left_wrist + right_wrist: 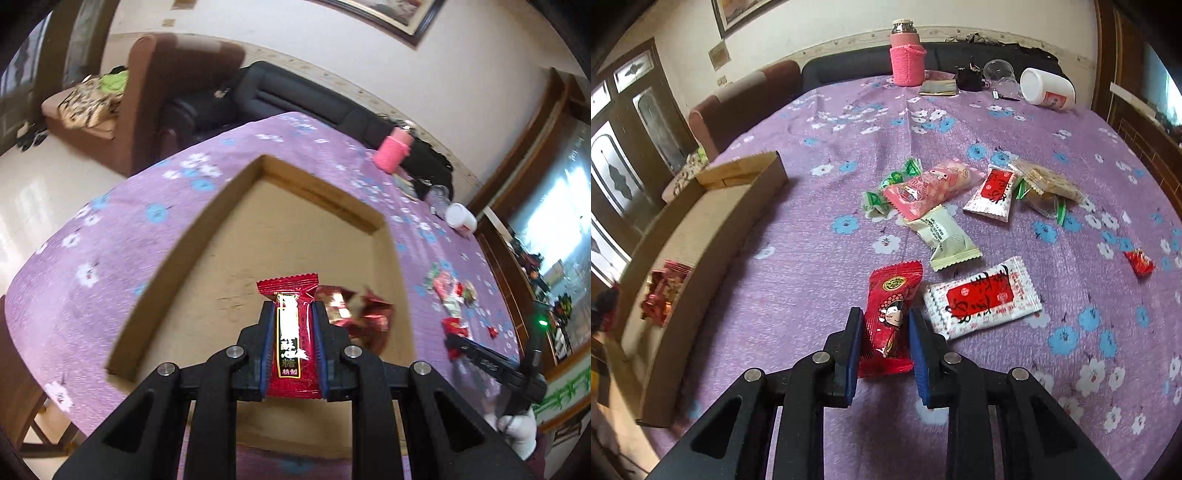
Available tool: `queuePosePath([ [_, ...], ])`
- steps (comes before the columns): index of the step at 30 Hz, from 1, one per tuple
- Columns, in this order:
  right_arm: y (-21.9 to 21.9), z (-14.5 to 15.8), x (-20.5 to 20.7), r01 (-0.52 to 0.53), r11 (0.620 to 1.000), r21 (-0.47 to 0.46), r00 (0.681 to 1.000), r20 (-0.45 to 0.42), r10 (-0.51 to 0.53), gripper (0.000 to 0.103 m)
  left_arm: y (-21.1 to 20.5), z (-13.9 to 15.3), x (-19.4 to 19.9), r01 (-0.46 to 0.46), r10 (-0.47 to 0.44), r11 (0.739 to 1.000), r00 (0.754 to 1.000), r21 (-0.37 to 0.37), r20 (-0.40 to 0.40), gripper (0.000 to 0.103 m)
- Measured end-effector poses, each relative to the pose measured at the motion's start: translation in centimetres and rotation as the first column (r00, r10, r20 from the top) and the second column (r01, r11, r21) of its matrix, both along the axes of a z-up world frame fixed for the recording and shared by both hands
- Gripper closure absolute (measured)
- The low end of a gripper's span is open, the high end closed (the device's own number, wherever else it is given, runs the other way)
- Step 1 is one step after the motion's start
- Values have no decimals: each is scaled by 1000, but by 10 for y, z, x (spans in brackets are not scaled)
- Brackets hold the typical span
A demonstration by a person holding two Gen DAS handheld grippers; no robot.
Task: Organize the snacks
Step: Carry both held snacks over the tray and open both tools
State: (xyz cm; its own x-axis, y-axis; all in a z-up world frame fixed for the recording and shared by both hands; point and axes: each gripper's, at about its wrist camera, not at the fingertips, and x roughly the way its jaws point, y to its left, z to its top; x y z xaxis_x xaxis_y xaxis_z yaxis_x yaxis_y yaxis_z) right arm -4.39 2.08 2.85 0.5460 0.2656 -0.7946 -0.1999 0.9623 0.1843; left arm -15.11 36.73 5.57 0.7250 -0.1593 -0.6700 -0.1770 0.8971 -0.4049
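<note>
My left gripper (294, 314) is shut on a dark red candy packet (293, 339) and holds it above the open cardboard box (207, 236). A shiny red packet (354, 314) lies in the box. My right gripper (885, 321) is around a red packet with a cartoon face (890, 314) on the purple tablecloth (812, 288); its blue pads (854, 354) touch the packet's sides. Several other snacks lie beyond: a white-and-red packet (982, 297), a cream packet (942, 236), a pink packet (923, 190). The box also shows in the right wrist view (701, 236) at the left.
A pink-sleeved flask (907, 55), a clear cup (999, 72) and a tipped white jar (1047, 88) stand at the table's far edge. A small red candy (1139, 262) lies at the right. Sofas stand behind the table (184, 85).
</note>
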Motion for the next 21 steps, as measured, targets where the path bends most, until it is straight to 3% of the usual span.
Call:
queuePosePath([
  [4, 5, 30, -16, -46, 996, 74, 998, 54, 42, 76, 10, -4, 2, -35, 35, 999, 999, 24, -23, 84],
  [9, 45, 60, -28, -208, 969, 134, 976, 95, 196, 76, 16, -12, 8, -70, 72, 997, 995, 30, -62, 83],
  [14, 114, 65, -39, -408, 899, 160, 913, 85, 399, 76, 20, 6, -6, -80, 80, 997, 997, 6, -15, 61],
  [19, 179, 57, -53, -545, 834, 92, 838, 86, 538, 76, 29, 38, -39, -120, 119, 993, 990, 15, 72, 53],
  [21, 192, 51, -55, -568, 820, 67, 822, 87, 562, 75, 32, 51, -54, -138, 134, 990, 985, 27, 110, 49],
])
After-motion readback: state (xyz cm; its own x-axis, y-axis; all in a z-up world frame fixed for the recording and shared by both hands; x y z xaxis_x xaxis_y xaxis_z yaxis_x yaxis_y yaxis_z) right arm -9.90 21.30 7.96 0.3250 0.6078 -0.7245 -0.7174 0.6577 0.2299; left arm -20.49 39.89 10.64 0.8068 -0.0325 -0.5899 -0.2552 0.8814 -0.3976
